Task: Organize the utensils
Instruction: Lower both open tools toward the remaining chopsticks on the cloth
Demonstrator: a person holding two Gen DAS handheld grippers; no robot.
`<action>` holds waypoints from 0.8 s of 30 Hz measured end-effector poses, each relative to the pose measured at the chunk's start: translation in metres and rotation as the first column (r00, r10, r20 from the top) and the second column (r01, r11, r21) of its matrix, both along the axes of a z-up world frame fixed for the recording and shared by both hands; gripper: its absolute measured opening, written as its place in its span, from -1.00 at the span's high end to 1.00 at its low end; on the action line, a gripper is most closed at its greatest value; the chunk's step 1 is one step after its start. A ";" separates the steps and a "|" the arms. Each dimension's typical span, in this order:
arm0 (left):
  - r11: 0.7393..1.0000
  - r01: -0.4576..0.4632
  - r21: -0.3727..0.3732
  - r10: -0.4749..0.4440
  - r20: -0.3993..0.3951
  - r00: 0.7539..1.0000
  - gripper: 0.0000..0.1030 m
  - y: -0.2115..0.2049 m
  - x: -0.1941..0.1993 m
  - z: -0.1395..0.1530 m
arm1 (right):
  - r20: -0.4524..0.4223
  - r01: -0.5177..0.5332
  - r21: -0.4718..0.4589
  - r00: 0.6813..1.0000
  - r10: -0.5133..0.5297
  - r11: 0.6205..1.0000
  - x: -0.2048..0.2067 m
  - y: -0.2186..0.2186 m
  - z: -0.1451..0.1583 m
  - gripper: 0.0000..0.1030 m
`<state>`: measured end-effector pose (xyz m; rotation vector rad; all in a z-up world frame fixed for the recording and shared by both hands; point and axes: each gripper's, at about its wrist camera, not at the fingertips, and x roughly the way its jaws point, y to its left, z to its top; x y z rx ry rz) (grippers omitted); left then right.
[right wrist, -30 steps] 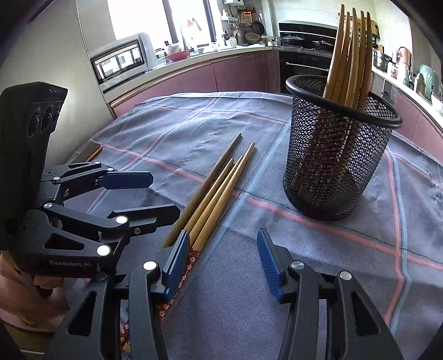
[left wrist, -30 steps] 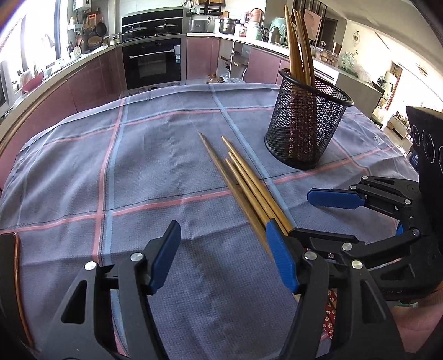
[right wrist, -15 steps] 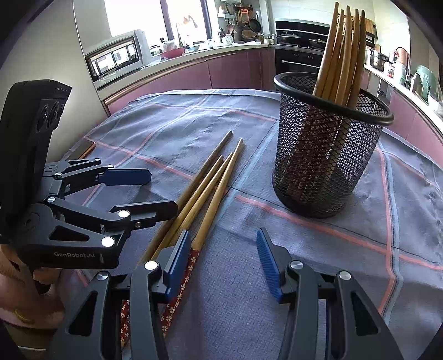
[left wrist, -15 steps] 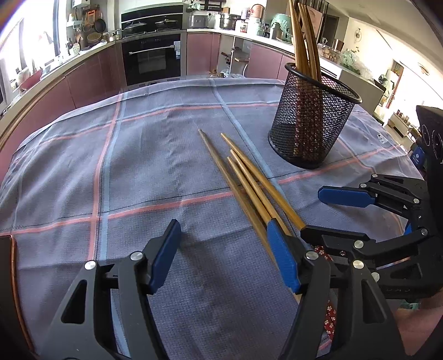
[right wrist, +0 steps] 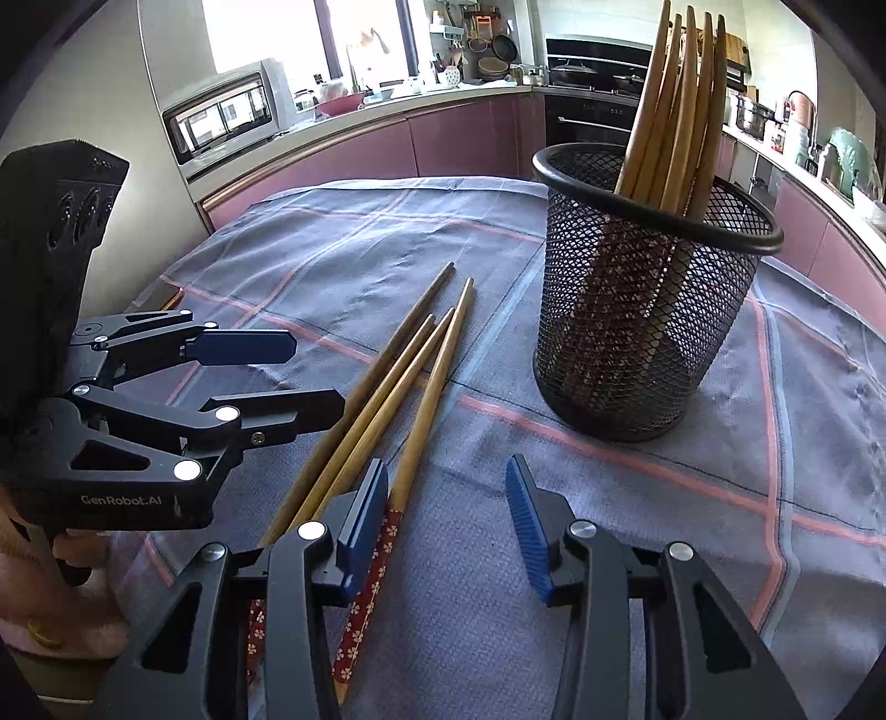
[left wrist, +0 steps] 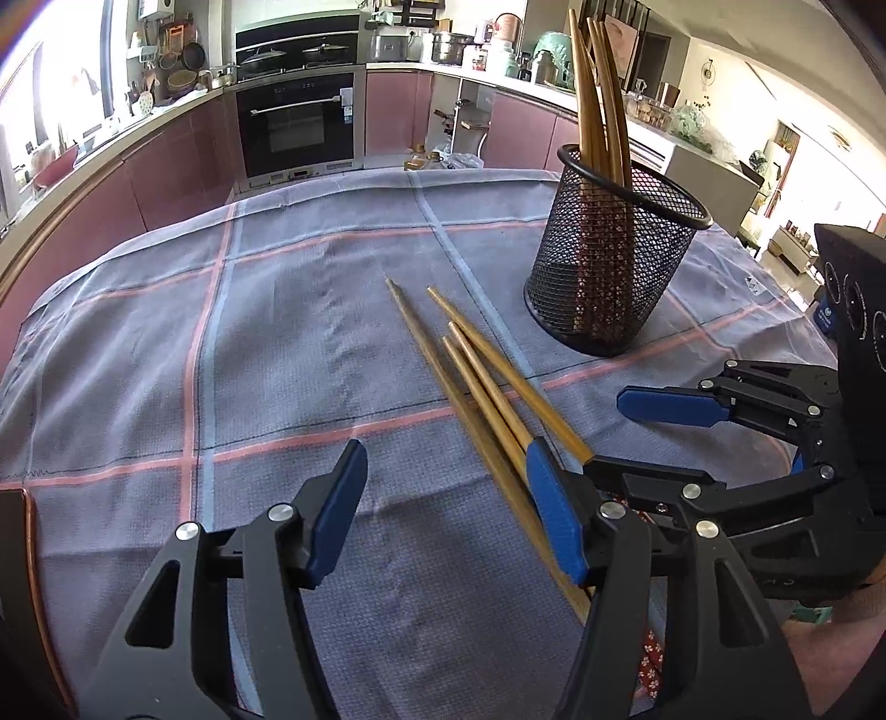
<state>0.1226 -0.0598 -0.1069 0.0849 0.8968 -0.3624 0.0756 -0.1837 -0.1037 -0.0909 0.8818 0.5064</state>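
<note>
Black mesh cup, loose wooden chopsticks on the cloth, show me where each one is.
Black mesh cup [right wrist: 637,332], right wrist view, front of its mesh wall.
Loose wooden chopsticks [left wrist: 482,376], left wrist view, mid-shaft of the bundle.

Around you, a curved counter [left wrist: 138,144] with pink cabinets [right wrist: 470,144] wraps the kitchen; a black oven [left wrist: 302,130] sits beneath it, a microwave [right wrist: 227,116] stands near bright windows [right wrist: 266,33], and a plaid cloth [left wrist: 277,332] covers the desk.

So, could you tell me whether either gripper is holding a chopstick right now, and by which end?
Neither: the left gripper and right gripper are open and empty; the loose chopsticks lie on the cloth.
</note>
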 end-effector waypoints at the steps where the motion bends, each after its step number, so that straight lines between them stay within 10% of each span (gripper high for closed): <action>1: 1.000 0.002 0.006 -0.002 -0.004 1.000 -0.07 -0.001 0.001 -0.001 | 0.000 0.000 0.000 1.000 0.000 1.000 0.000 0.000 0.000 0.19; 16: 1.000 0.007 0.001 -0.007 -0.044 0.999 0.25 0.000 0.012 -0.006 | 0.011 -0.001 -0.020 1.000 0.001 1.000 0.017 0.011 0.000 0.32; 24: 0.999 -0.007 -0.040 0.005 -0.058 0.998 0.70 0.000 0.018 -0.006 | 0.000 0.024 0.008 1.000 -0.024 1.000 0.024 0.006 -0.001 0.78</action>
